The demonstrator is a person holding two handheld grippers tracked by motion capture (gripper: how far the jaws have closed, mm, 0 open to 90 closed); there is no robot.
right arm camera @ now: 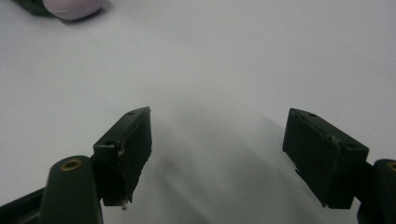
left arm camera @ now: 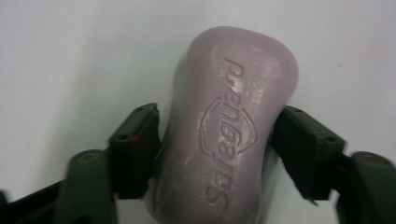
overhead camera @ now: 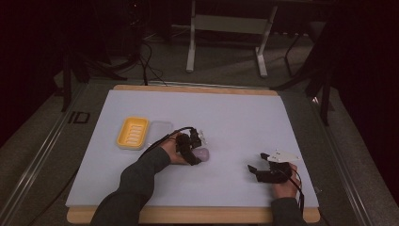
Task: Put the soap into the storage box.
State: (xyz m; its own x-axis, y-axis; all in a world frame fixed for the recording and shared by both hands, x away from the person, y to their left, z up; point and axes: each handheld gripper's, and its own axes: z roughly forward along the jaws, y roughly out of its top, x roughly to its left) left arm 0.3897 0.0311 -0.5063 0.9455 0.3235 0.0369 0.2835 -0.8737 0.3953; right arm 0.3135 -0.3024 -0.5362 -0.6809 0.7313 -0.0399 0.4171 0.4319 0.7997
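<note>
Lilac soap bar (left arm camera: 224, 135) embossed "Safeguard", clamped between left gripper (left arm camera: 217, 140) jaws, right gripper (right arm camera: 219, 154) gaping empty over white mat (right arm camera: 233, 56)

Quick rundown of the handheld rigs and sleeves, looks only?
Left tongs: black body, black blocky pads, brass-coloured pivot screws, black cable looping back. Right tongs: same black build, with a light grey three-cornered plate on top. Dark grey long sleeves.

We saw a dim room: grey carpeted floor (overhead camera: 226, 70), a white-legged table frame (overhead camera: 226, 23) beyond the tabletop's (overhead camera: 244, 117) far edge, cables (overhead camera: 148, 66) trailing near its far-left corner.
</note>
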